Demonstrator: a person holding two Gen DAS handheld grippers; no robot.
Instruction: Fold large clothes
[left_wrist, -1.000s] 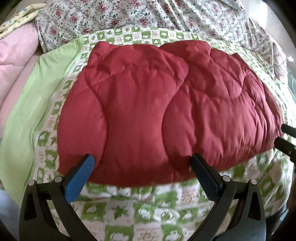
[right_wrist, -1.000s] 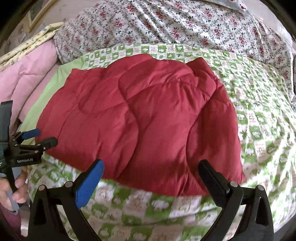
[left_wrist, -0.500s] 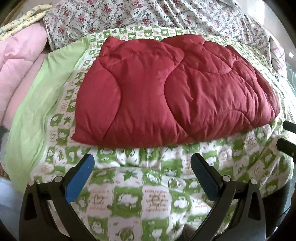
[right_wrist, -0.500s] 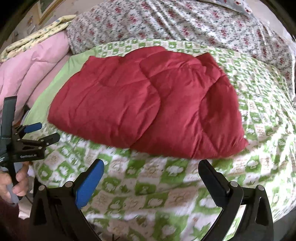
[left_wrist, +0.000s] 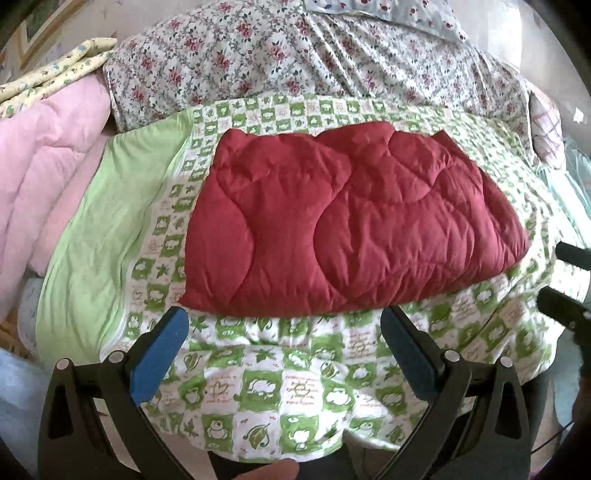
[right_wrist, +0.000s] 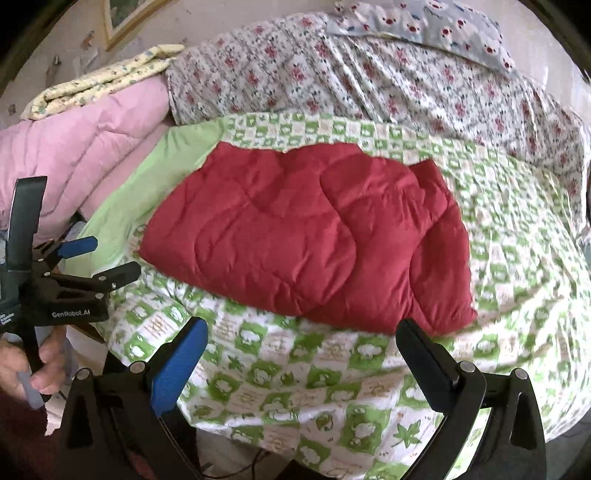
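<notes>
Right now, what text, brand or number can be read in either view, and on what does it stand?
"GenRobot.AI": white print on the black body of the left tongs, seen from the right wrist.
Small lettering in the squares of the green checked quilt: too small and blurred to read.
Nothing else.

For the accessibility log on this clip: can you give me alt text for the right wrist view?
A folded dark red quilted garment lies on a green-and-white patterned quilt, untouched. The open right gripper hovers just short of its near edge, and the left gripper, also open and hand-held, sits at the far left. A pink comforter and floral bedding lie behind.
</notes>
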